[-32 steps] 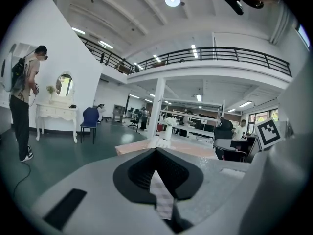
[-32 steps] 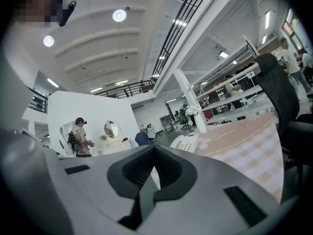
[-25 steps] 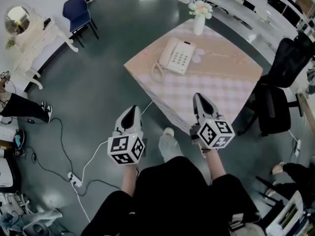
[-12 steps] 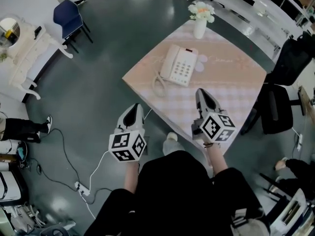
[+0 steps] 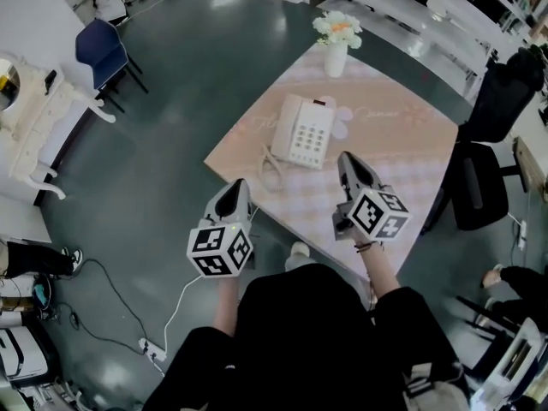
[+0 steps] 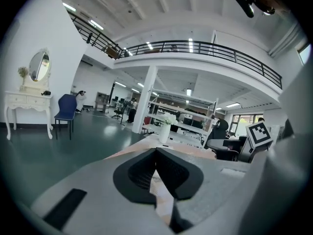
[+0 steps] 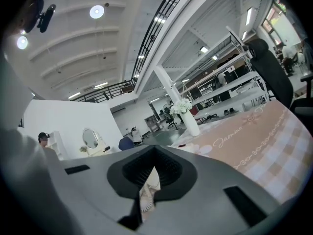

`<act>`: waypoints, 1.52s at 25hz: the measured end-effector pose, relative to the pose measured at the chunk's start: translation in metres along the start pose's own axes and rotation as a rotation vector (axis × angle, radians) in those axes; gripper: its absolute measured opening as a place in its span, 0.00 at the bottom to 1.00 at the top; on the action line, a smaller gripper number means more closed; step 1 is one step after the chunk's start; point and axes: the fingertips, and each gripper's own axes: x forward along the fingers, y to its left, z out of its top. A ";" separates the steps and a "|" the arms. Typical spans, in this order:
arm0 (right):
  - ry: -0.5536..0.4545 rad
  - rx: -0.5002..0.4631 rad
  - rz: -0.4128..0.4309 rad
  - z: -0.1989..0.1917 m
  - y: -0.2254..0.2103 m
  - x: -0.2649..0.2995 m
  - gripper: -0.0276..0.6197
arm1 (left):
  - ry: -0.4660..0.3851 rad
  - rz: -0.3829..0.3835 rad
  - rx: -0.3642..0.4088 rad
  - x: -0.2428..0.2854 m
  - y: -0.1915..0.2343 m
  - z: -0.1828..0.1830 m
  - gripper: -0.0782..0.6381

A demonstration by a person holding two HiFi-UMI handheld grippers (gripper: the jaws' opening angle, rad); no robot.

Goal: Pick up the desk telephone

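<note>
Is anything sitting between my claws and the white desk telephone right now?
Nothing visible blocks either shut claw. The right claw has bare pink checked tablecloth up to the white desk telephone; the left claw faces only the phone's own coiled cord. The white flower vase stands beyond the telephone.

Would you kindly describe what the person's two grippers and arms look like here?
Both the left gripper and right gripper are grey-white tapered shells with black ribbed pads, each bearing a white cube printed with black square markers. The person wears black; the forearms are unsleeved, with a dark band on the right wrist.
</note>
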 end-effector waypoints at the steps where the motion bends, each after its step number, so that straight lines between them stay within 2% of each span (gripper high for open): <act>1: -0.006 0.001 -0.005 0.005 -0.005 0.002 0.03 | 0.003 -0.008 0.007 0.005 0.000 0.003 0.11; 6: -0.014 0.016 -0.026 0.016 -0.025 0.008 0.03 | 0.037 -0.042 0.033 0.034 -0.002 0.007 0.11; 16: 0.006 0.080 -0.044 0.006 -0.041 0.031 0.03 | 0.135 -0.121 0.043 0.094 0.003 0.004 0.11; 24: 0.046 0.122 -0.062 -0.009 -0.058 0.065 0.03 | 0.240 -0.160 0.027 0.147 0.016 -0.010 0.11; 29: 0.069 0.141 -0.073 -0.021 -0.073 0.089 0.03 | 0.327 -0.219 -0.032 0.177 0.020 -0.027 0.11; 33: 0.102 0.157 -0.100 -0.031 -0.087 0.104 0.03 | 0.386 -0.246 -0.025 0.197 0.020 -0.042 0.11; 38: 0.130 0.198 -0.119 -0.043 -0.099 0.119 0.03 | 0.427 -0.275 -0.050 0.217 0.021 -0.049 0.11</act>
